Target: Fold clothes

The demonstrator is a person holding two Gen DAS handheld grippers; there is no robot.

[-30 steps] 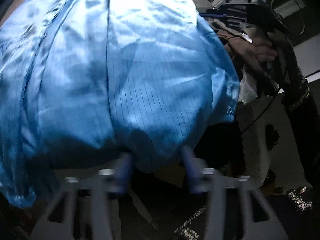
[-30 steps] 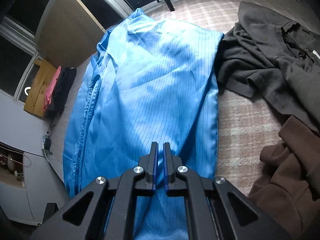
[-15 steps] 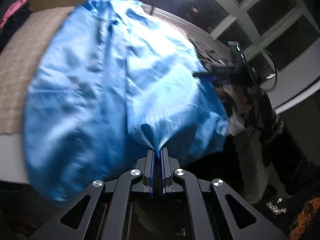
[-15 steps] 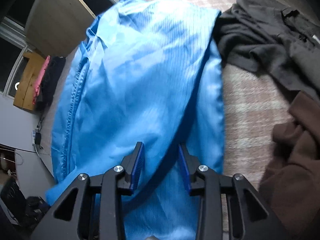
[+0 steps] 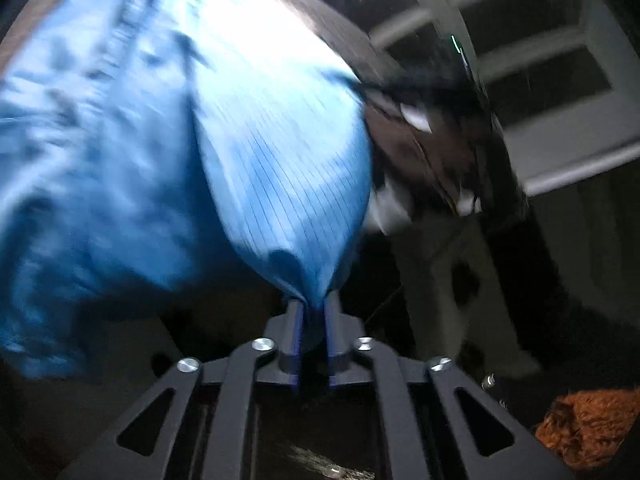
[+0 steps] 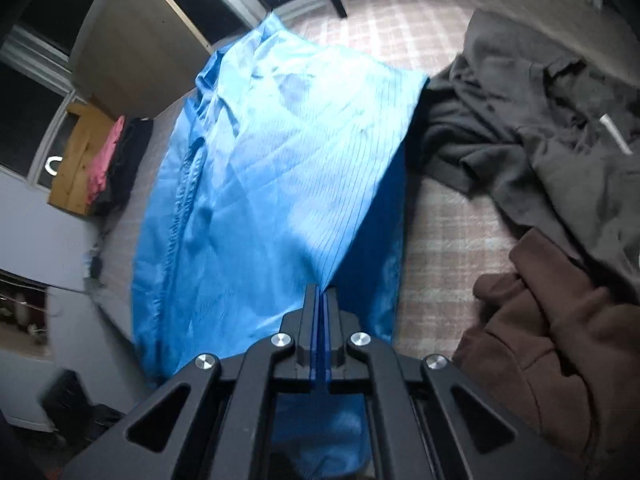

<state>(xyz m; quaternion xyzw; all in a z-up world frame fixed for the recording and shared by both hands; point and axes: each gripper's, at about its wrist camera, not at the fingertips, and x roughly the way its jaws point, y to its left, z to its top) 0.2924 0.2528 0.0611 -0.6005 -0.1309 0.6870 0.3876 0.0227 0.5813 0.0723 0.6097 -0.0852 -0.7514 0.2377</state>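
Note:
A shiny blue pin-striped garment (image 6: 280,152) lies spread lengthwise on a bed. My right gripper (image 6: 321,290) is shut on a fold of it near the close end, and the cloth rises taut to the jaws. In the blurred left wrist view the same blue garment (image 5: 280,168) narrows to a bunched point between the fingers of my left gripper (image 5: 314,304). Its jaws are opening slightly, with the cloth still filling the gap and pulled tight. Beyond the garment's right edge a hand (image 5: 420,152) holds the other gripper.
Crumpled dark grey clothes (image 6: 540,120) and a brown garment (image 6: 540,320) lie to the right on the plaid bed cover (image 6: 440,240). A wooden shelf (image 6: 76,184) with pink cloth stands at the left. Something orange and fuzzy (image 5: 584,424) is on the dark floor.
The left jaws went from open around the garment's edge to pinching it, then rose with it. The right jaws opened, then shut on a fold, and the cloth lifted.

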